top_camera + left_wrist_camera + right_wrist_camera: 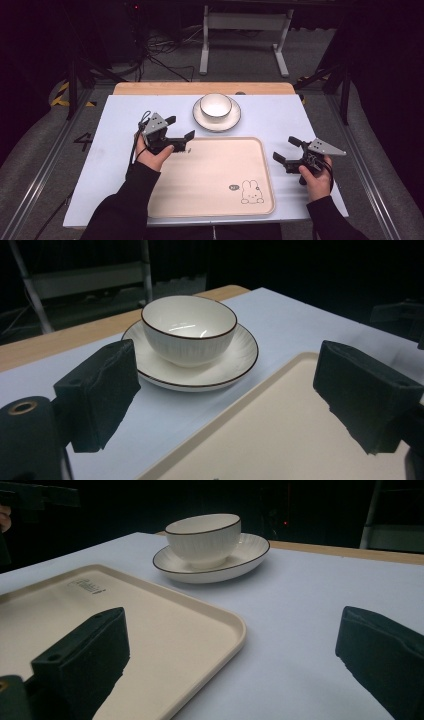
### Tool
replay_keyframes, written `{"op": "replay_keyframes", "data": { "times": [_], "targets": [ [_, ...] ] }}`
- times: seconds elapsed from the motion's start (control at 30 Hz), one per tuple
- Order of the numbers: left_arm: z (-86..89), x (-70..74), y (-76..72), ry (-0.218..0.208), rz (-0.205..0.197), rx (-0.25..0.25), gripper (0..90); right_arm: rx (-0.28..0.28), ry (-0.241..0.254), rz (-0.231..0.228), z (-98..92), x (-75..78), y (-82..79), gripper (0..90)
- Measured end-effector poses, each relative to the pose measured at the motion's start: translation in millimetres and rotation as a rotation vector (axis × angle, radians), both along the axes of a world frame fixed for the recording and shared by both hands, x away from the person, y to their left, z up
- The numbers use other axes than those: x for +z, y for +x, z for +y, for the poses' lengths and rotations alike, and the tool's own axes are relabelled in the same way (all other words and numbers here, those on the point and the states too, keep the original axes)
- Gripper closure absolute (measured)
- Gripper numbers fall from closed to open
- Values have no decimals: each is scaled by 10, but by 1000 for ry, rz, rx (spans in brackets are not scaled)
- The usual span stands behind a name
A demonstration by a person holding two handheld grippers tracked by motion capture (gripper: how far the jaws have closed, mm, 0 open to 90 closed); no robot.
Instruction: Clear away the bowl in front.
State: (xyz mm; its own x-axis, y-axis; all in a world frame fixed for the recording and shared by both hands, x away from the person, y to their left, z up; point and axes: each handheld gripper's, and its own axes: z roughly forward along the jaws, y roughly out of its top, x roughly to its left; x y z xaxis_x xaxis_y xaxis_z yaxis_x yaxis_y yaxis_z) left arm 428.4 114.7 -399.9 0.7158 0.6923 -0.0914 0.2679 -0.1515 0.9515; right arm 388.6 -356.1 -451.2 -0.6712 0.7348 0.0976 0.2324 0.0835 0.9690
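On its saucer [217,120], the bowl [216,107] sits mouth-up.

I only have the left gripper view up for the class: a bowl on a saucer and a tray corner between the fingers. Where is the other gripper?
Observer: The right gripper hovers off the tray's right edge, over the white table, fingers open.
Operator: Is there anything on the tray itself?
Observer: Nothing lies on it; the high view shows a rabbit drawing printed near its front right corner.
Operator: And where does my left gripper sit relative to the tray?
Observer: The left gripper is over the tray's far left corner, fingers open, aimed toward the bowl and its saucer, which stand on the table just beyond the tray's far edge.
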Motion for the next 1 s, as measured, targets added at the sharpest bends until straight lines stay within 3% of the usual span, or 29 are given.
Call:
{"op": "replay_keyframes", "data": {
  "times": [0.13, 0.3, 0.67, 0.83, 1.0],
  "targets": [
    [-57, 43, 88, -8, -5, -8, 121, 0, 1, 0, 1, 1, 0, 14],
    [-141, 80, 161, 66, -6, -12, 108, -1, 2, 1, -2, 2, -1, 14],
    [-286, 105, 411, 30, 42, -55, 108, 2, 4, 0, -7, 8, -3, 14],
    [-350, 147, 550, 36, 53, -70, 104, -3, 5, -1, -17, 9, -3, 14],
    [-392, 180, 658, 7, 54, -106, 102, -3, 6, -4, -26, 12, -2, 14]
  ]
}}
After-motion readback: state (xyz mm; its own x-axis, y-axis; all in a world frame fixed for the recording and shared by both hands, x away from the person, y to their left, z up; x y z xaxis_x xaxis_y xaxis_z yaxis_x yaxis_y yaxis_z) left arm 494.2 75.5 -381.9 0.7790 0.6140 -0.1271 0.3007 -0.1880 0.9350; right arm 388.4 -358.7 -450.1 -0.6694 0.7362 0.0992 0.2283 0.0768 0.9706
